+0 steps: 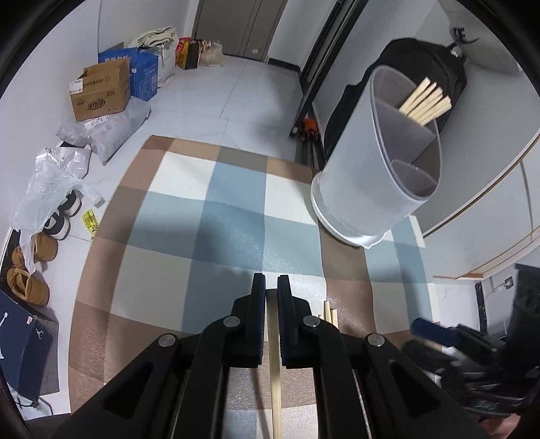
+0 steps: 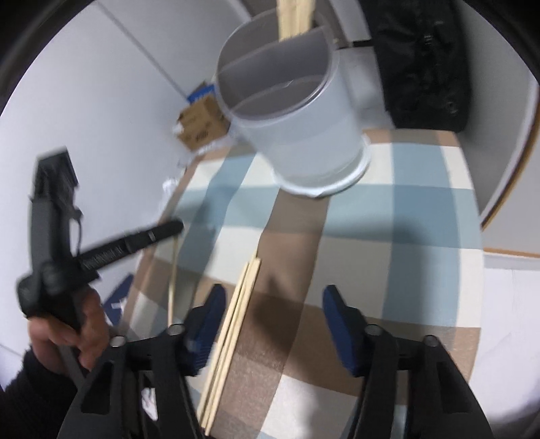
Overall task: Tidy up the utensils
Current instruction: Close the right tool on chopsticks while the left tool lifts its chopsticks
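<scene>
- Now your left gripper [image 1: 271, 287] is clamping one chopstick [image 1: 274, 364].
- Your right gripper [image 2: 273, 300] is hanging spread apart over chopsticks [image 2: 233, 331] near the holder [image 2: 293, 111].

White walls [image 1: 50, 60], pale tile floor [image 1: 216, 91], possibly a door [image 1: 236, 23].

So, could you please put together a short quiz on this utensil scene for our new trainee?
1. True or false: the left gripper is shut on a single pale wooden chopstick.
2. Which gripper has its jaws wide open? A) left B) right
3. Fill in: the round grey plastic utensil holder with dividers already holds several wooden ____ in one compartment.

Key: 1. True. 2. B, the right gripper, above the loose wooden chopsticks lying on the checked blue, brown and white tablecloth. 3. Chopsticks.
</scene>
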`<state>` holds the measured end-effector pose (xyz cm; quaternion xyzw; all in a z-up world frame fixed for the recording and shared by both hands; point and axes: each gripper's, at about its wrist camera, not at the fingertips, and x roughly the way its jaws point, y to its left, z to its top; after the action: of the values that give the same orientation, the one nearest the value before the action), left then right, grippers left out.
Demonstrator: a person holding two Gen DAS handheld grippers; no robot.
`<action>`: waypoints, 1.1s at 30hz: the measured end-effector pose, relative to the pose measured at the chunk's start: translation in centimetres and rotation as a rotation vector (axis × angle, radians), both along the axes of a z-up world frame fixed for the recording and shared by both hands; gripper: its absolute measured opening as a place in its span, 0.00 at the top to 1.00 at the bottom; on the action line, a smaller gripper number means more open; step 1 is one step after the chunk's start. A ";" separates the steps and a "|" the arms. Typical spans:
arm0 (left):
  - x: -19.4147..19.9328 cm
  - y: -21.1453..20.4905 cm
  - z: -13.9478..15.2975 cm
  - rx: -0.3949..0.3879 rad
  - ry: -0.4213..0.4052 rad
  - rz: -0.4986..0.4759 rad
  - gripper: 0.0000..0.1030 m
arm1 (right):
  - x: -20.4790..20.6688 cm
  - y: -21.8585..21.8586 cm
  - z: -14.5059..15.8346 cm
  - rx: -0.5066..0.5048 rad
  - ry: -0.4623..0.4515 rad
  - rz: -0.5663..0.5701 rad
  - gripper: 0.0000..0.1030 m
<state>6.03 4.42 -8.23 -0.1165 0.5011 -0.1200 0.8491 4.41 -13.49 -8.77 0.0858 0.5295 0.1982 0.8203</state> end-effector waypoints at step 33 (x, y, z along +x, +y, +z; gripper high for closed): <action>0.1 4.3 0.7 -0.170 0.003 0.030 0.98 | 2.2 5.8 -2.3 -0.263 0.025 0.023 0.87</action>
<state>6.13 8.74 -7.57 -0.1959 0.4884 -0.1494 0.8371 6.65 -7.68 -11.06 -0.0262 0.5622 0.1353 0.8155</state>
